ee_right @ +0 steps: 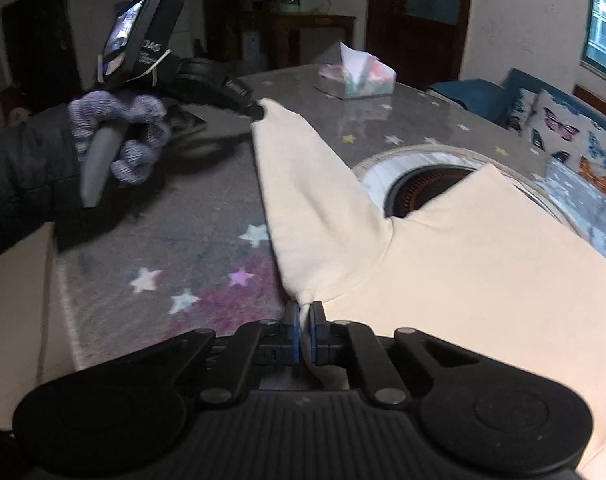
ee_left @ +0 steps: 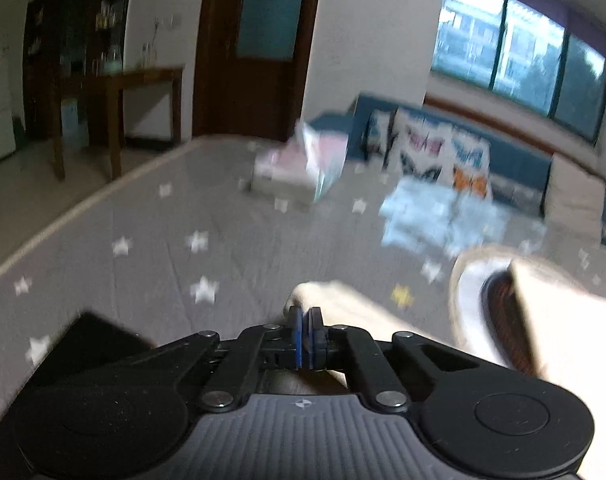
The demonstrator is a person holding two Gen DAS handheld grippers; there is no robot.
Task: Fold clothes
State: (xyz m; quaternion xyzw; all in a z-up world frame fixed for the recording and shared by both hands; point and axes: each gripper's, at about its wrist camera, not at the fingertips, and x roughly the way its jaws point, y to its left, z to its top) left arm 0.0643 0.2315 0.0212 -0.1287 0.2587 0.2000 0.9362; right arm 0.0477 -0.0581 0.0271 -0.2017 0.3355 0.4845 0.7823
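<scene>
Here, soft cream garment [ee_right: 443,264], pinched sleeve

The right tool [ee_right: 304,316] sits at six o'clock, its blue pads pinched tight on a fold of the cream garment [ee_right: 463,264], which spreads toward three o'clock over the grey star-patterned bench [ee_right: 191,216]. A sleeve [ee_right: 303,184] runs up toward eleven o'clock, where the left tool [ee_right: 259,110] grips its tip, held by a gloved hand [ee_right: 123,144] at nine o'clock. The garment partly covers a round opening [ee_right: 419,188] in the bench. A tissue box [ee_right: 357,76] stands at twelve o'clock, butterfly cushions [ee_right: 567,136] at two.
</scene>
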